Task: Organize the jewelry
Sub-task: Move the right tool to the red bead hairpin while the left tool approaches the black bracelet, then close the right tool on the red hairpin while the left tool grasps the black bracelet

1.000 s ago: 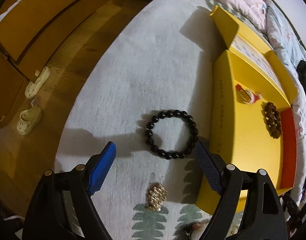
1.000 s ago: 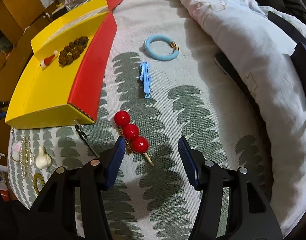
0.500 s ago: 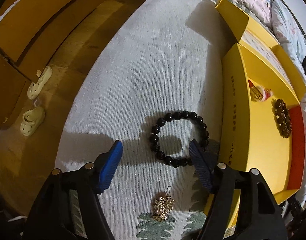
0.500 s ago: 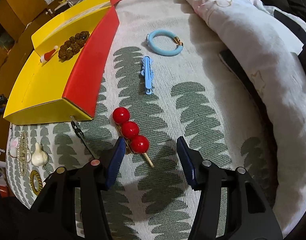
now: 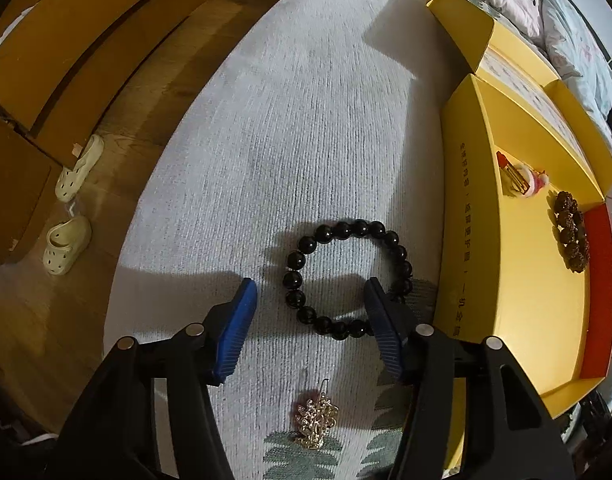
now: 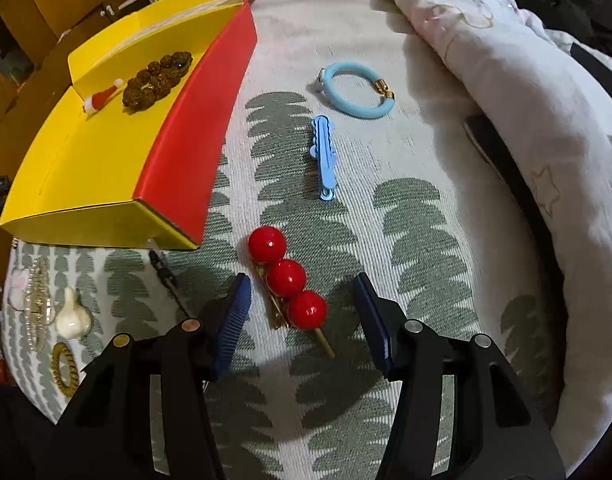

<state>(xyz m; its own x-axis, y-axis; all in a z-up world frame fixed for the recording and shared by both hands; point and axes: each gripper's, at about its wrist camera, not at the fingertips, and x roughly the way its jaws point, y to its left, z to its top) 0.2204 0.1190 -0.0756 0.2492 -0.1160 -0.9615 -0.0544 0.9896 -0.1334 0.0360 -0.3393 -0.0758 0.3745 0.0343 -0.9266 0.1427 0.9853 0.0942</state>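
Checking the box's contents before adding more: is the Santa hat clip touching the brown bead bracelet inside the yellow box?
Apart. The right wrist view shows yellow floor between the Santa hat clip and the brown bead bracelet.

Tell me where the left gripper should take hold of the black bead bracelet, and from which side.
Probably from above, across one strand of the black bead bracelet rather than the whole ring. It lies flat on the bedspread, an open loop. The near-left arc already sits between the fingers of the left gripper, which have just been closing.
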